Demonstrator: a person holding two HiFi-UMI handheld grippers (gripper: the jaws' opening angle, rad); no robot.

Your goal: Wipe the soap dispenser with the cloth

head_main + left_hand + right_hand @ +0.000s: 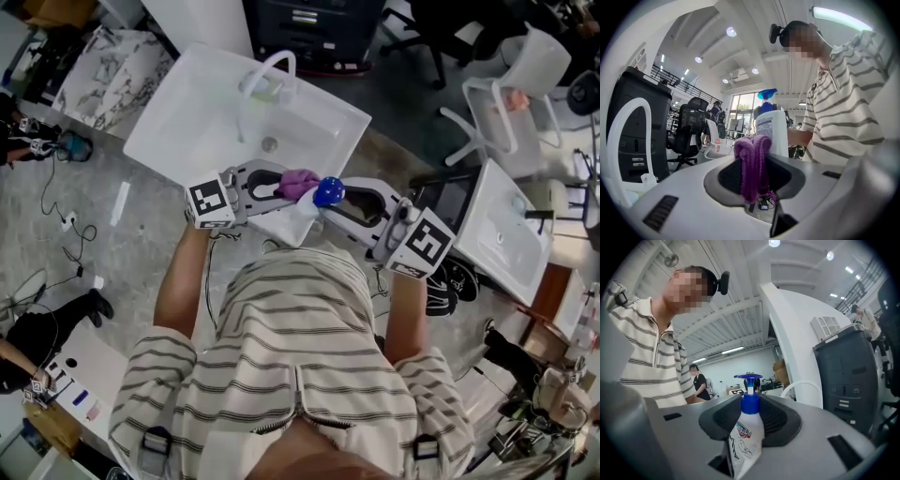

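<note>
**Figure.** Two-handed wiping set-up at the near corner of the white rectangular sink basin (192, 117).

(a) The white plastic soap dispenser with a blue pump head (325, 194) is held in the air over the sink's near corner, on the side away from the white curved faucet (269, 73). The right gripper (343, 202) clamps the bottle's body below the blue collar. Its jaws stand fairly wide apart because the bottle fills the gap between them.

(b) The purple knitted cloth (298, 183) is bunched and pinched between the narrow-set jaws of the left gripper (278, 188), also over that near corner. A loop of cloth stands proud of the pads towards the bottle. Cloth and pump head lie just beside each other; contact cannot be confirmed.

(c) Handling, as judged. The bottle is probably stiff but smooth-walled, so it may slip or twist under sideways rubbing. A hold on the broad body is sounder than one on the sprung pump, which would depress. How full it is, and so how heavy, cannot be told. The cloth is soft, light and limp. It is best gripped at a fold, leaving a free pad of fabric to press on the bottle.
</note>
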